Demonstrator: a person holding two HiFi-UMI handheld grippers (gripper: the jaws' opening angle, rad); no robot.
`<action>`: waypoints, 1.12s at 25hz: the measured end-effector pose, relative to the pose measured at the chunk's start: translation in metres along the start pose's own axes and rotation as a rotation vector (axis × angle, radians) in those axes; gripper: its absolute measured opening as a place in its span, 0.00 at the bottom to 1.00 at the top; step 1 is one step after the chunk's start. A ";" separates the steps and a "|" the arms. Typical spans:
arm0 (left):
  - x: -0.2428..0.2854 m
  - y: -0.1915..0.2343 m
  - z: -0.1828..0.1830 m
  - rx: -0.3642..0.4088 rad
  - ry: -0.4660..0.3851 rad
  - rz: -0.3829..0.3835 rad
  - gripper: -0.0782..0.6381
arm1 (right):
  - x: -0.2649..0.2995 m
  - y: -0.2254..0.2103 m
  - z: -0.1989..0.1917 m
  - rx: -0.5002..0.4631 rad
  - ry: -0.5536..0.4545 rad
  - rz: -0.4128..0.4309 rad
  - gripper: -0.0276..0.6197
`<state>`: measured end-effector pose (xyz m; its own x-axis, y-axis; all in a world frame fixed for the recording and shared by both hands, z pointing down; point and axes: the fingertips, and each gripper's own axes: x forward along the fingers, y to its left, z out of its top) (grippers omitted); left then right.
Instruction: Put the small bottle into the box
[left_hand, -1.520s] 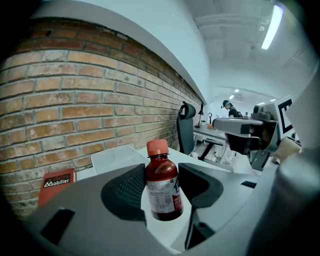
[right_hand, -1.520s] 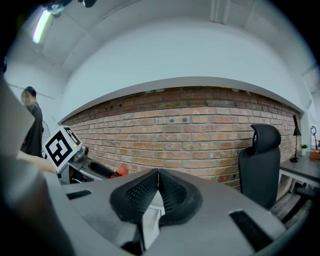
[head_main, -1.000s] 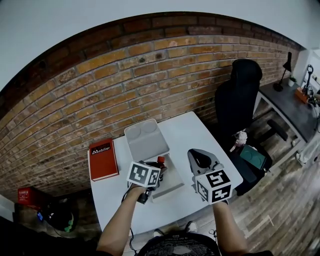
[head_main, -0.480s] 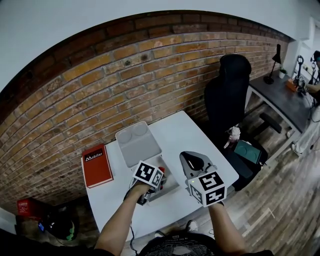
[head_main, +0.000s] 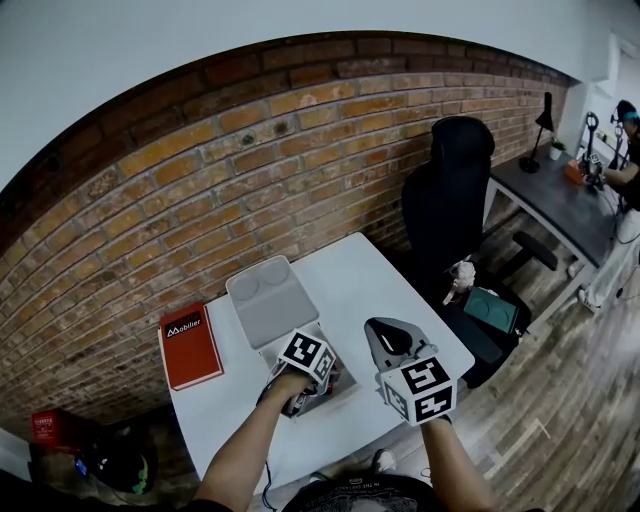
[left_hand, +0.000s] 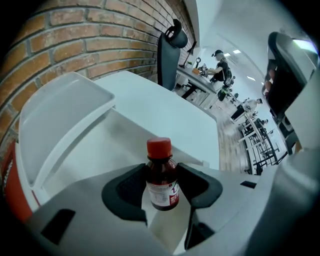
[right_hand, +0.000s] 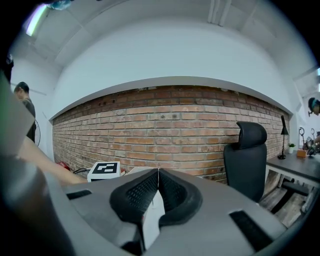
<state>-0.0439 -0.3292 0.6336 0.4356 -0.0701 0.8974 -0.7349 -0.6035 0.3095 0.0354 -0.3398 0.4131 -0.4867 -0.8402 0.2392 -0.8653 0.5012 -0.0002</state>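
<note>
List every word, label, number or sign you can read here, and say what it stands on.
"Mobilier": white print on a black label on the red book.
Paper label on the small bottle: print too small and blurred to read.
Patterns on the marker cubes: black-and-white squares only, no words.

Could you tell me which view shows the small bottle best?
Left gripper view: the small bottle sits upright between its jaws, label clear. The left gripper hides it from the head view; the right gripper view misses it.
</note>
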 end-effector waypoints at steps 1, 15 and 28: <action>0.001 0.000 0.000 -0.002 0.013 -0.003 0.41 | -0.001 -0.001 -0.001 0.001 0.001 -0.004 0.07; 0.020 0.005 -0.018 -0.049 0.155 0.017 0.41 | -0.008 -0.009 -0.007 0.003 0.017 -0.021 0.07; 0.020 0.001 -0.015 0.002 0.130 0.021 0.41 | -0.006 -0.005 -0.012 0.006 0.028 -0.001 0.07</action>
<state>-0.0442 -0.3193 0.6564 0.3489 0.0208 0.9369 -0.7417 -0.6049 0.2897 0.0440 -0.3348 0.4238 -0.4827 -0.8343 0.2664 -0.8663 0.4994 -0.0057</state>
